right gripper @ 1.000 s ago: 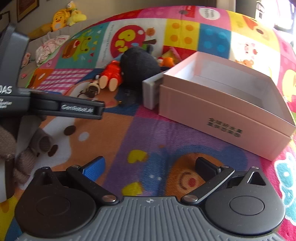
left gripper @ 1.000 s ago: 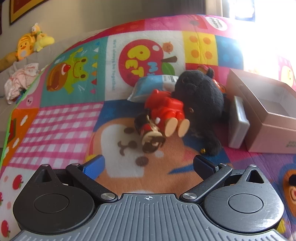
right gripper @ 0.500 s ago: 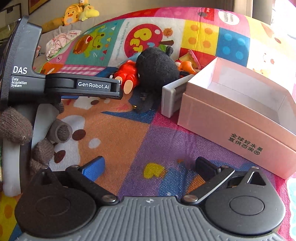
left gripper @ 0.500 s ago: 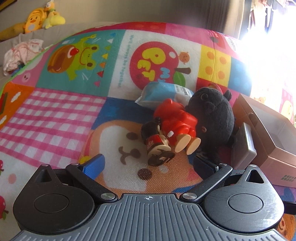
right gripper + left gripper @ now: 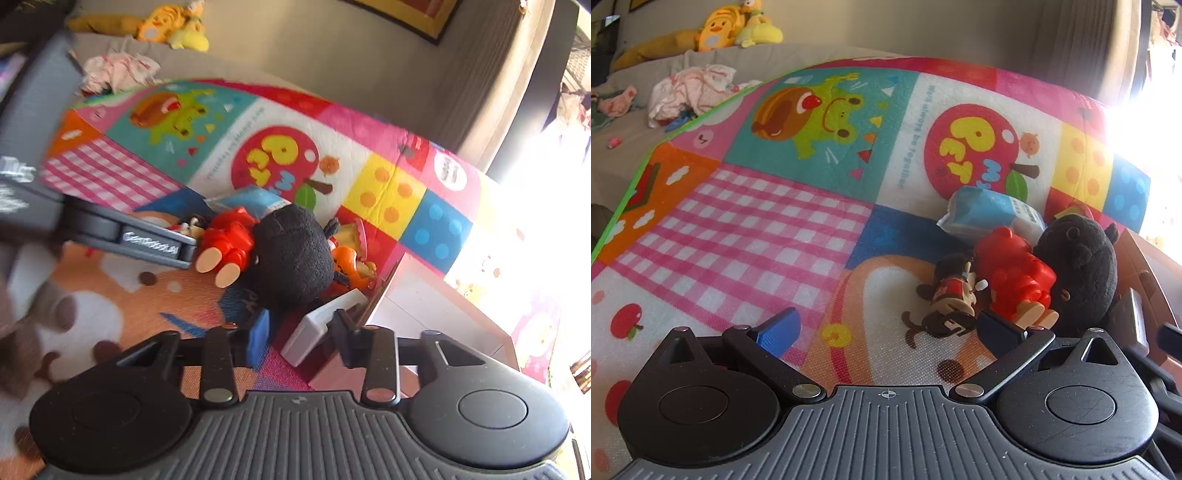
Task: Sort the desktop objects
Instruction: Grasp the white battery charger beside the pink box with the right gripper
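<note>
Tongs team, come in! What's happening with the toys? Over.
Left tongs open near red toy. Right tongs closing around grey box. Black plush crowds both.

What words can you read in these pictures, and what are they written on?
"PET": yellow letters on the red apple picture of the colourful play mat.
"We'll always be together": small print beside that apple, only roughly readable.
"GenRobot.AI": side of the left gripper, blurred.
Print on the blue tissue pack: too small to read.
</note>
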`<move>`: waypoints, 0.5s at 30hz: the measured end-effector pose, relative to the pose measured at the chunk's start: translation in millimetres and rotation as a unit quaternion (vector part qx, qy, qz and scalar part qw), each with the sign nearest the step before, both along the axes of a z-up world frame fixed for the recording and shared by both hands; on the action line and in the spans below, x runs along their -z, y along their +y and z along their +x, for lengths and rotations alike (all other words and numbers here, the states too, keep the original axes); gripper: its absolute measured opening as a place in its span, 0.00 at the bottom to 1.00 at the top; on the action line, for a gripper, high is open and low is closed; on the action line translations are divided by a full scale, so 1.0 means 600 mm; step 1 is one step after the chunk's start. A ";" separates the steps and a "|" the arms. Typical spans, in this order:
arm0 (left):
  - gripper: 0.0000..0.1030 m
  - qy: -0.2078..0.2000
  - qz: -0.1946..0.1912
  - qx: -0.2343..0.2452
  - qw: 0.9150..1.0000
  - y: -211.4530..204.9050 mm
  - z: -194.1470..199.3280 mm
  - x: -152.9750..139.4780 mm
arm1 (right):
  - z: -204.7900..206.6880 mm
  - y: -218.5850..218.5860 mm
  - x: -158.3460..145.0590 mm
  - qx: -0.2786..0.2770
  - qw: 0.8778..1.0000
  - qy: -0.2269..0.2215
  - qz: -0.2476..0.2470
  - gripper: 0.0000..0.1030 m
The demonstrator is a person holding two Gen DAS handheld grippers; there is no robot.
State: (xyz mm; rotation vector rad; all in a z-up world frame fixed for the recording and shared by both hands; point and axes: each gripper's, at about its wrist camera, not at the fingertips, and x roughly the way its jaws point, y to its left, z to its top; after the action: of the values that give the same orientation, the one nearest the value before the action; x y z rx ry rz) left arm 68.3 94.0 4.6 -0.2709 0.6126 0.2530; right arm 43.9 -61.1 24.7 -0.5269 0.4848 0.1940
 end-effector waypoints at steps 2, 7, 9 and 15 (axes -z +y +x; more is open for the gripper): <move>1.00 0.000 0.000 0.003 1.000 -0.002 0.000 0.001 | 0.022 0.010 0.008 0.031 0.999 -0.007 -0.012 0.31; 1.00 -0.003 -0.006 0.007 1.000 0.000 -0.002 0.002 | 0.034 0.013 0.018 0.045 0.999 0.013 -0.014 0.29; 1.00 -0.004 -0.008 0.007 1.000 0.001 -0.002 0.002 | 0.020 0.009 0.015 0.024 0.999 0.030 -0.004 0.17; 1.00 -0.004 -0.007 0.007 1.000 0.000 -0.001 0.002 | -0.065 -0.054 -0.008 -0.011 0.998 0.064 0.021 0.10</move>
State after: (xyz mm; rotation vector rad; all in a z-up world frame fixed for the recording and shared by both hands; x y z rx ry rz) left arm 67.5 94.2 3.6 -0.2812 0.6077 0.2346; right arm 4.7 -93.6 29.2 -0.4815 0.5991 0.2605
